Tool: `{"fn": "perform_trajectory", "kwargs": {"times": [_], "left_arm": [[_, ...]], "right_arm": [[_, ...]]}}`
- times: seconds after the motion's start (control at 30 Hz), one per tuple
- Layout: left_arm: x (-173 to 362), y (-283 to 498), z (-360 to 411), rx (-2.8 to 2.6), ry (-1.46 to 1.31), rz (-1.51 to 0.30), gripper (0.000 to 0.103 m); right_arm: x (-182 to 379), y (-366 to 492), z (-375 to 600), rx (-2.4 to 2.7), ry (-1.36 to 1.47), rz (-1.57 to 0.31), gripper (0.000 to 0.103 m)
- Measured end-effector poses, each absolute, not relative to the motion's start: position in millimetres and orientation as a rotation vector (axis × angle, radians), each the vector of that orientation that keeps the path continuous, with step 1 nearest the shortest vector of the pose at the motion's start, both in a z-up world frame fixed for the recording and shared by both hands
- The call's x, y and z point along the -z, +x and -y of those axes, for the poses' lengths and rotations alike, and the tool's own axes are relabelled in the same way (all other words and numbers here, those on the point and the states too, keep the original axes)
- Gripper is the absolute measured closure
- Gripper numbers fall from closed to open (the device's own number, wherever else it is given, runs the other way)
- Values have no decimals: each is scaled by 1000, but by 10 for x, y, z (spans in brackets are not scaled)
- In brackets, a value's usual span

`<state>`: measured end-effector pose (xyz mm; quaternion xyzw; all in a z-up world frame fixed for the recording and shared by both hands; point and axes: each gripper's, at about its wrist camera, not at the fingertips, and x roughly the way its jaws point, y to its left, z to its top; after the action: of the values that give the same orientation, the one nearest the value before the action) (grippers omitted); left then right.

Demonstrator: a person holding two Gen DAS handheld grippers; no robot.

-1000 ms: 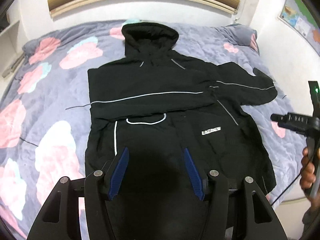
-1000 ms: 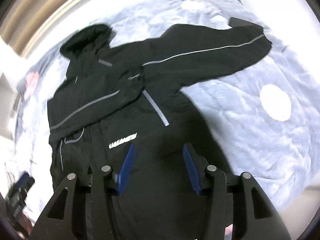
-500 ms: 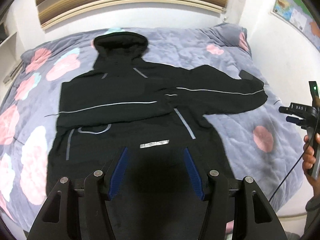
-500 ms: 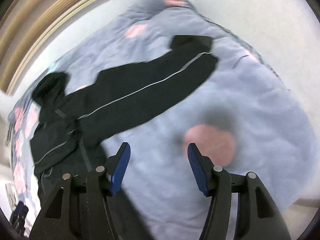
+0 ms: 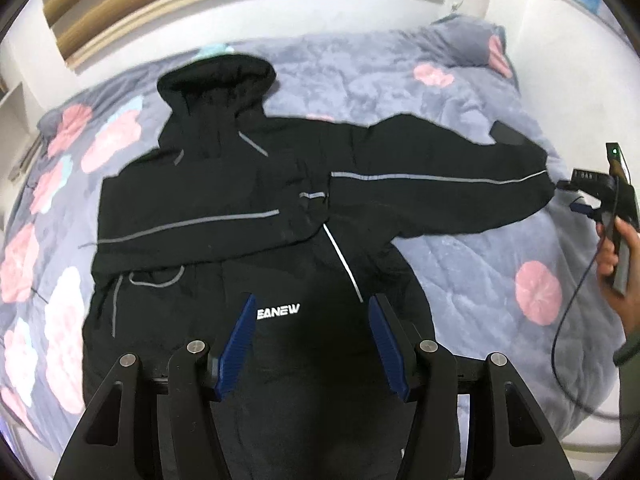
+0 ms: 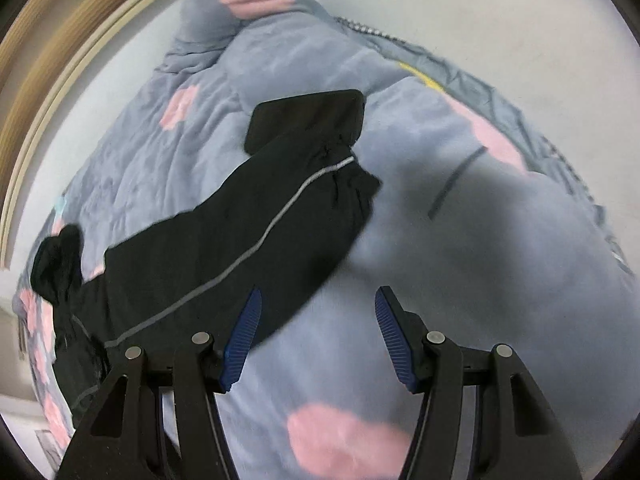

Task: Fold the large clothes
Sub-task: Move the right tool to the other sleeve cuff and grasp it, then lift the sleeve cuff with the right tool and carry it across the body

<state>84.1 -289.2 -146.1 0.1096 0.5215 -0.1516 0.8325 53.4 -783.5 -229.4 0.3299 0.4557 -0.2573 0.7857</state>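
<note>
Left wrist view: black hooded jacket point(image 5: 248, 216) flat on bed point(image 5: 460, 92), hood toward headboard edge. One sleeve folded across chest, other sleeve point(image 5: 440, 196) outstretched toward bed's side edge. Left gripper point(image 5: 312, 344) jaws open, empty.

Right wrist view: right gripper point(image 6: 316, 336) jaws open, empty, above bed beside outstretched sleeve. Sleeve fold, body folds left.

I see the bed point(image 5: 460, 264) filling the frame, covered by a grey-blue quilt point(image 5: 360, 76) with pink flowers. A black hooded jacket point(image 5: 224, 200) lies flat on it, one sleeve point(image 6: 248, 240) stretched toward the right edge.
</note>
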Motion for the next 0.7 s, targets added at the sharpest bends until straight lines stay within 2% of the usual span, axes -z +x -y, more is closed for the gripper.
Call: {"fn": "perform_trajectory", "kwargs": {"times": [0.27, 0.37, 0.43, 0.5, 0.53, 0.63, 0.7], "left_arm": [[1814, 959, 3120, 302, 273, -1193, 43], [1874, 1049, 3226, 310, 280, -1205, 43], [1901, 1120, 3310, 323, 284, -1206, 43], [1924, 1220, 3444, 342, 291, -1197, 43], [1929, 1264, 3502, 350, 294, -1191, 43], [1952, 1481, 3747, 388, 286, -1170, 43], [1992, 1684, 3940, 410, 271, -1161, 43]], "right_arm": [[2865, 920, 8350, 582, 813, -1021, 40], [3012, 982, 8461, 573, 870, -1011, 31], [3090, 1028, 8510, 561, 909, -1003, 27], [3098, 1082, 8504, 546, 904, -1007, 28], [3072, 1107, 8488, 523, 895, -1000, 47], [2870, 1104, 8418, 441, 882, -941, 83], [2590, 971, 8328, 426, 845, -866, 87]]}}
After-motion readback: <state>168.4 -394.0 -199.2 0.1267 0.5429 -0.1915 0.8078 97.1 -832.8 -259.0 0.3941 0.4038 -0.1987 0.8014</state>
